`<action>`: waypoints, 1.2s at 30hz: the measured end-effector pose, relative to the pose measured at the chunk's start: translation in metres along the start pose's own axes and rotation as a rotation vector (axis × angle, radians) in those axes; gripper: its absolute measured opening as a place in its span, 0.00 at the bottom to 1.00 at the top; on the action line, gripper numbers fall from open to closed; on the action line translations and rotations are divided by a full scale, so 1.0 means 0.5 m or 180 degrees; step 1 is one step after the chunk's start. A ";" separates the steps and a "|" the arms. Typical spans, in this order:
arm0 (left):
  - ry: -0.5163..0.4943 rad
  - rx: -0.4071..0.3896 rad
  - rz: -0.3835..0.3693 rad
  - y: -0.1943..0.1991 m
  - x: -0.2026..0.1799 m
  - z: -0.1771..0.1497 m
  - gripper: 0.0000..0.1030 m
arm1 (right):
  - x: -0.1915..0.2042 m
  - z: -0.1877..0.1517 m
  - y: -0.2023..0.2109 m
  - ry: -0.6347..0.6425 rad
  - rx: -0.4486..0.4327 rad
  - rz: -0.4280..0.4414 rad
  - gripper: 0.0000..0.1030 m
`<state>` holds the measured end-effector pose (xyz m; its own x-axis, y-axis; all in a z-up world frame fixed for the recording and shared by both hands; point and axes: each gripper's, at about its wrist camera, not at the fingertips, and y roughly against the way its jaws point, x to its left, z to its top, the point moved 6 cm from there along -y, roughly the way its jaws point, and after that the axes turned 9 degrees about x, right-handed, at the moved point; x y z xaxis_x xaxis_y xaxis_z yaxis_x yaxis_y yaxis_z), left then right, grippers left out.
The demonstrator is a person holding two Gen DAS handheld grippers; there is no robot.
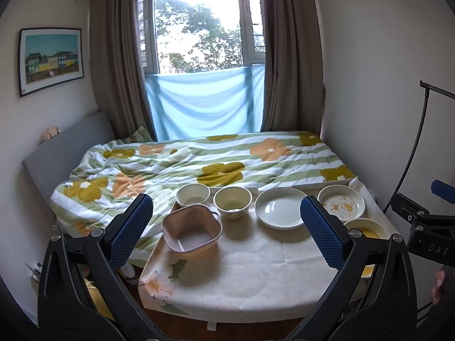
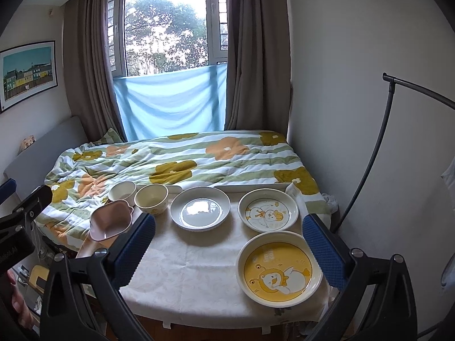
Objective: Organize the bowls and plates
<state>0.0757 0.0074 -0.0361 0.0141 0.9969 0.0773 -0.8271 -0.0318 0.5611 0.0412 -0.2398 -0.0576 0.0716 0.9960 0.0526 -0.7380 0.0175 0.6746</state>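
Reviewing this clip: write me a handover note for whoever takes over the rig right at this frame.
Left tongs: open, holding nothing, above the table's near left.
Right tongs: open, holding nothing, above the near right.
Bowls, left side: pink bowl nearest, white bowl and cream bowl behind it.
Plates: plain white plate centre, white duck plate right rear, yellow duck plate right front.
Done: nothing stacked; every piece sits separate.
Left: gather bowls together and plates together.
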 end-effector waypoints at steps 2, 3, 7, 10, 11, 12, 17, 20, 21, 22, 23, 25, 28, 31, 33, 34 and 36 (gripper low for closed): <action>0.0001 -0.0004 0.0007 0.000 0.002 -0.001 1.00 | 0.004 0.000 0.002 0.0000 -0.0007 -0.0003 1.00; 0.0002 -0.0005 0.0010 0.000 0.004 -0.002 1.00 | 0.007 0.000 0.003 0.0001 -0.0009 -0.0008 1.00; 0.0010 -0.0008 0.0012 -0.001 0.010 -0.003 1.00 | 0.007 0.000 0.003 0.0000 -0.0007 -0.0005 1.00; 0.0014 -0.0003 0.0020 -0.003 0.016 -0.003 1.00 | 0.006 -0.001 0.004 -0.0003 -0.0011 -0.0008 1.00; 0.0015 0.0001 0.0017 -0.004 0.019 -0.004 1.00 | 0.006 0.000 0.003 -0.0005 -0.0011 -0.0007 1.00; 0.0015 0.0004 0.0011 -0.005 0.021 -0.003 1.00 | 0.006 0.000 0.003 -0.0006 -0.0010 -0.0016 1.00; -0.0104 0.0063 -0.0022 -0.018 0.015 0.010 1.00 | -0.008 -0.004 0.001 -0.0162 0.0086 -0.0045 1.00; -0.0214 0.0110 -0.0073 -0.040 -0.002 0.020 1.00 | -0.040 -0.019 -0.008 -0.0309 0.0182 -0.0138 1.00; -0.0266 0.0156 -0.0132 -0.054 -0.014 0.021 1.00 | -0.054 -0.028 -0.010 -0.0364 0.0220 -0.0183 1.00; -0.0308 0.0197 -0.0191 -0.067 -0.023 0.019 1.00 | -0.068 -0.039 -0.014 -0.0411 0.0264 -0.0230 1.00; -0.0374 0.0258 -0.0281 -0.086 -0.041 0.015 1.00 | -0.081 -0.049 -0.018 -0.0448 0.0302 -0.0283 1.00; -0.0479 0.0310 -0.0386 -0.114 -0.069 0.002 1.00 | -0.115 -0.074 -0.028 -0.0532 0.0373 -0.0411 1.00; -0.0619 0.0406 -0.0558 -0.161 -0.127 -0.028 1.00 | -0.168 -0.117 -0.051 -0.0619 0.0506 -0.0508 1.00; -0.0734 0.0645 -0.0752 -0.212 -0.194 -0.067 1.00 | -0.221 -0.157 -0.078 -0.0706 0.0629 -0.0458 1.00; -0.0821 0.0866 -0.0932 -0.251 -0.245 -0.098 1.00 | -0.256 -0.180 -0.105 -0.0775 0.0718 -0.0321 1.00; -0.0867 0.0975 -0.1020 -0.271 -0.271 -0.113 1.00 | -0.269 -0.190 -0.119 -0.0799 0.0763 -0.0261 1.00; -0.0951 0.1169 -0.1175 -0.312 -0.324 -0.142 1.00 | -0.298 -0.211 -0.152 -0.0807 0.0869 -0.0132 1.00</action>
<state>0.1626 -0.1442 -0.1950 0.4650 0.8850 0.0216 -0.4898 0.2369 0.8391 0.0158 -0.3804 -0.1944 0.2867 0.9412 0.1786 -0.5273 -0.0006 0.8497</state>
